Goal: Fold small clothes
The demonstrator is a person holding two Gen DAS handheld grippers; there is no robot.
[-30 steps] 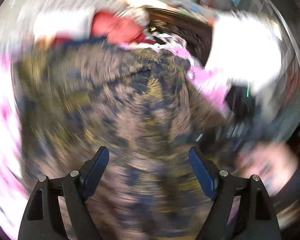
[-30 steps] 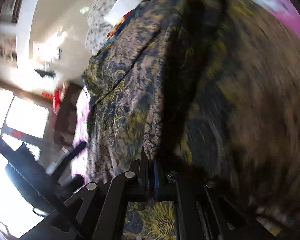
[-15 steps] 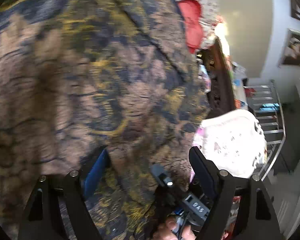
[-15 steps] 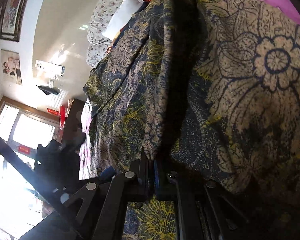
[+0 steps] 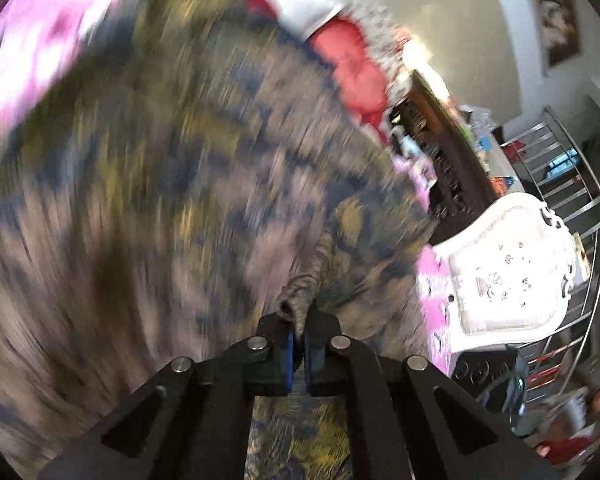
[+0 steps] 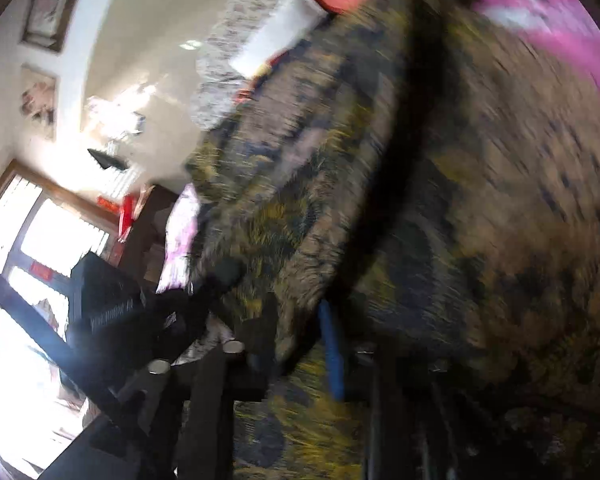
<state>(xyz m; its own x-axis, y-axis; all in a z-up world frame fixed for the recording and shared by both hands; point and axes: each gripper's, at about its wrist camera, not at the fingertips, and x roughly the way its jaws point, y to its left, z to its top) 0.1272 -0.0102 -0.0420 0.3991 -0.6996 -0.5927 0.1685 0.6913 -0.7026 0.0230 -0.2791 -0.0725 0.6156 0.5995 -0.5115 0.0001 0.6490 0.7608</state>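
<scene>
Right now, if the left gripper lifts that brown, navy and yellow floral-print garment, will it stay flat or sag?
Probably sag: the floral-print garment bunches into a narrow pleat where the left gripper pinches it, so it looks thin and floppy. It also seems light. The right gripper is opening, so that side may drop.

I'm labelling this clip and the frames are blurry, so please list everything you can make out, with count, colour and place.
patterned garment: one, brown, navy and yellow floral, spread over most of both views
pink bedsheet: one, pink and white, under the garment
red cloth: one, red, beyond the garment's far edge
white chair: one, white, to the right in the left wrist view
metal railing: one, silver, behind the chair
framed picture: one, on the wall, upper right
window: one, bright, wood-framed, on the left of the right wrist view
left hand-held gripper: black with blue pads, shut on a pinch of garment
right hand-held gripper: black with blue pads, jaws opening, garment edge between them
</scene>
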